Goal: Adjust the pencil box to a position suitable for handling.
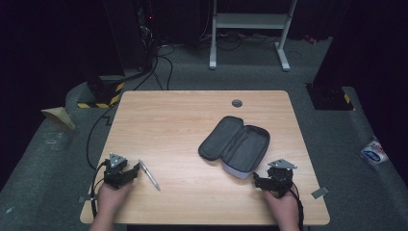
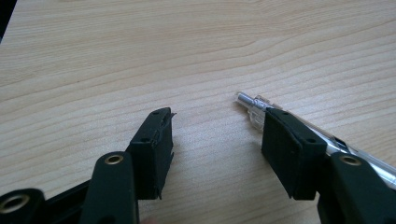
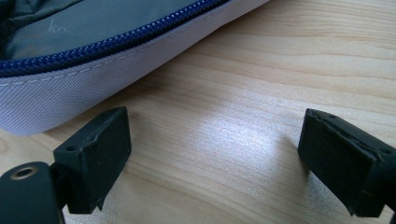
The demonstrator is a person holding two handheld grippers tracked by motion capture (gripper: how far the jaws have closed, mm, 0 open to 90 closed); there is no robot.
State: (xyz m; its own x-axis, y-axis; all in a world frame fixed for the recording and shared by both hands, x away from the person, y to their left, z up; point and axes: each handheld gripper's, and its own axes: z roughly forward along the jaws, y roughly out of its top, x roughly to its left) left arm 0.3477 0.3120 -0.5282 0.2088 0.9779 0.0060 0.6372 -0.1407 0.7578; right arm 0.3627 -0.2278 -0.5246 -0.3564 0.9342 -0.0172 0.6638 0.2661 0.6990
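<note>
A silver pen (image 1: 149,174) lies on the wooden table (image 1: 183,115) near its front left. My left gripper (image 1: 135,170) rests just to the left of it, open. In the left gripper view the pen (image 2: 250,103) runs behind the right jaw, outside the gap of the gripper (image 2: 217,116), and bare wood shows between the pads. A grey pencil case (image 1: 235,143) lies unzipped and spread open right of centre. My right gripper (image 1: 260,180) sits at its near corner, open. In the right gripper view the case's pale wall with its blue zip (image 3: 70,93) lies up and left of the gripper (image 3: 217,121).
A round grey cable hole (image 1: 236,103) sits near the table's far edge. Beyond the table, a white desk frame (image 1: 250,21) and black cables (image 1: 159,62) stand on the grey floor. A person's hands (image 1: 111,197) come in over the front edge.
</note>
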